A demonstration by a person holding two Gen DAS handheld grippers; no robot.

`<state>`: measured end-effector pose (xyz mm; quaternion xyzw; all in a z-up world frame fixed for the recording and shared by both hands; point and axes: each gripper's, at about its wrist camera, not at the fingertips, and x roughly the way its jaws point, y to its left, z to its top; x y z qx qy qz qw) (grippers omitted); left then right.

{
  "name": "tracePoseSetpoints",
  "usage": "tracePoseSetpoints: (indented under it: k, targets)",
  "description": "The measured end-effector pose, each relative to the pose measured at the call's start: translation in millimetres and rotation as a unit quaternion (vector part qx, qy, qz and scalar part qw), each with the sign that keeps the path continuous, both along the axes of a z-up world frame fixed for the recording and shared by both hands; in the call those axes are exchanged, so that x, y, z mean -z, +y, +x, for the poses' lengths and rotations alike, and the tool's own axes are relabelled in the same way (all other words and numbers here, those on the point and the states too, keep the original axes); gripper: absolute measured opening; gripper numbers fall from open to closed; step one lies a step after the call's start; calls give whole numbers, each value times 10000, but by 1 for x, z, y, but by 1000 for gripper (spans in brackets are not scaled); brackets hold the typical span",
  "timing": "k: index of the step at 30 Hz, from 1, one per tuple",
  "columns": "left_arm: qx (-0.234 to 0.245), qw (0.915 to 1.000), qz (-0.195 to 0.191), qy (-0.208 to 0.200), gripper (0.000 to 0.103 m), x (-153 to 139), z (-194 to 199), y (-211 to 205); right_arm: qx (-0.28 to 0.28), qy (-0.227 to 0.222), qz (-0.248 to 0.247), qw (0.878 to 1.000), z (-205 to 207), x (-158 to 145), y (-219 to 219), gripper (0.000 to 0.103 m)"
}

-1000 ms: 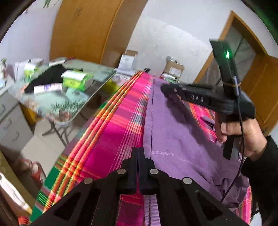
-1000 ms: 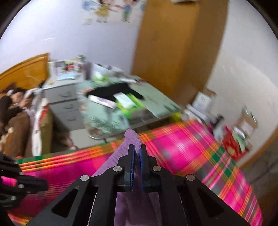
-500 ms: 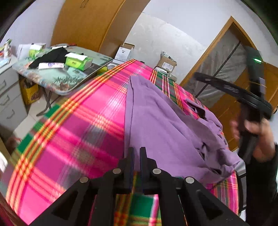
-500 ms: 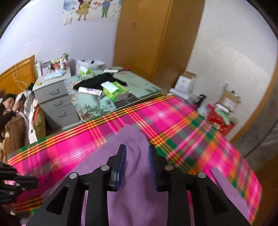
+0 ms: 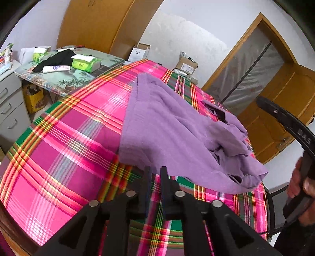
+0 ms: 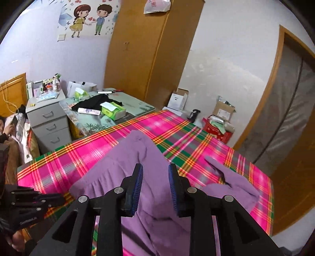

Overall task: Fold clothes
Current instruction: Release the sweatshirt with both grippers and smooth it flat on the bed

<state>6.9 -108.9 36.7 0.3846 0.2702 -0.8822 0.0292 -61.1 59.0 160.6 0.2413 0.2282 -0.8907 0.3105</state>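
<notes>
Home bedroom: wooden wardrobe [image 6: 149, 49], cartoon couple wall sticker [image 6: 88, 18], grey drawer unit [image 6: 49, 122] crowded with bottles, cluttered side table [image 6: 110, 110], plaid-covered bed [image 6: 94, 149], cardboard boxes [image 6: 223, 112] along wall.

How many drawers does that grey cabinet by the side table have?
3 show on the grey cabinet: top drawer, middle drawer beneath it, bottom drawer lowest. Its base is partly hidden behind the plaid tablecloth, so more may exist.

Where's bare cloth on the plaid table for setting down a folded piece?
Free: the pink plaid tablecloth between the purple garment and the table edge facing the side table; also the far corner past the garment. Crowded: the bunched sleeve end, and the side table's tissue box.
</notes>
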Motion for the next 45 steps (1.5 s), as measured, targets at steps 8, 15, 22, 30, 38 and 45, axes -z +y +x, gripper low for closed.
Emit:
tracePoseSetpoints:
  k: [8,15,22,30,38,45]
  targets:
    - [-369,9991,89,-192,18,15,-11,-8,74,-599,-358,9975,-7,9,29,28]
    - [-552,9982,127,-220,21,24,-14,-13,120,-1501,-589,9868,-8,40,41,28]
    - [-529,9980,197,-284,21,29,-17,-16,-488,-2241,-1012,9681,10,60,30,28]
    - [-525,9977,296,-307,30,31,-20,-15,-598,-2446,-928,9633,3,79,14,28]
    - [-713,9969,82,-315,30,26,-26,-16,-534,-2261,-816,9692,-11,84,16,28]
    - [-849,9960,134,-263,30,27,-22,-24,-362,-2252,-834,9701,-19,88,33,28]
